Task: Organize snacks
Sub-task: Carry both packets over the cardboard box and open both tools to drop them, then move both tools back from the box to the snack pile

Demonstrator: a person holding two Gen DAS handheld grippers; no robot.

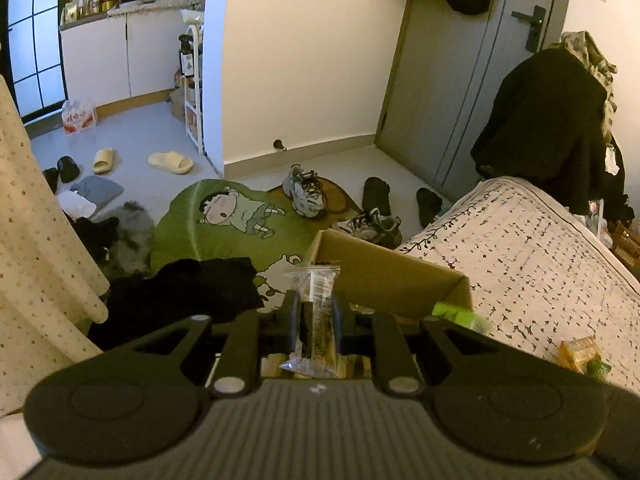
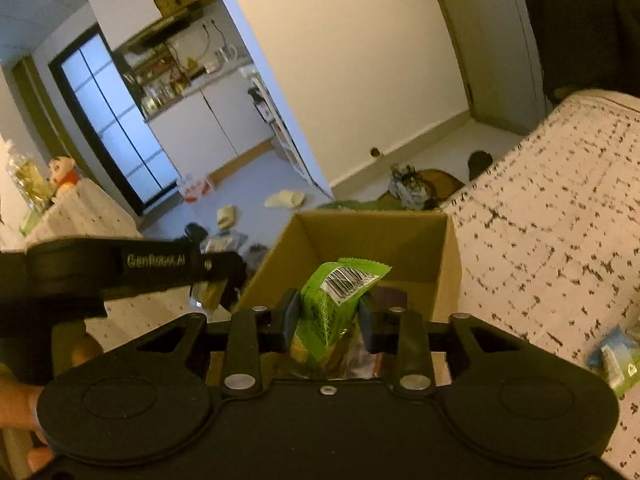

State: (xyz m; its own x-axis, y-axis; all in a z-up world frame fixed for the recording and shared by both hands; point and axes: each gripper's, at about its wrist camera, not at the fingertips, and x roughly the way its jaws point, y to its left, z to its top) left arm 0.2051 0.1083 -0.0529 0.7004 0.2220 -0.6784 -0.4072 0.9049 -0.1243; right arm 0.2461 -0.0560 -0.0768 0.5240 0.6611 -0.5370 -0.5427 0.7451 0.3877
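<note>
Clear-wrapped snack bar (image 1: 316, 300) upright beside the open cardboard box (image 2: 400, 236); green packet (image 2: 336, 304) tilted above it.

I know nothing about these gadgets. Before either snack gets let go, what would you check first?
1. Left tool clamped on the clear packet: ok.
2. Right tool gripping the green packet: cannot tell. The packet sits inside it, but contact on one side is unclear.
3. Green packet above the cardboard box opening: ok.
4. Clear packet above the box: not ok. The left tool appears to be outside the box's left wall.
5. Room in the box: ok. Its walls are mostly bare, with a few wrappers low down.
6. Loose snacks left on the bed: not ok. A blue-green packet lies there.
</note>
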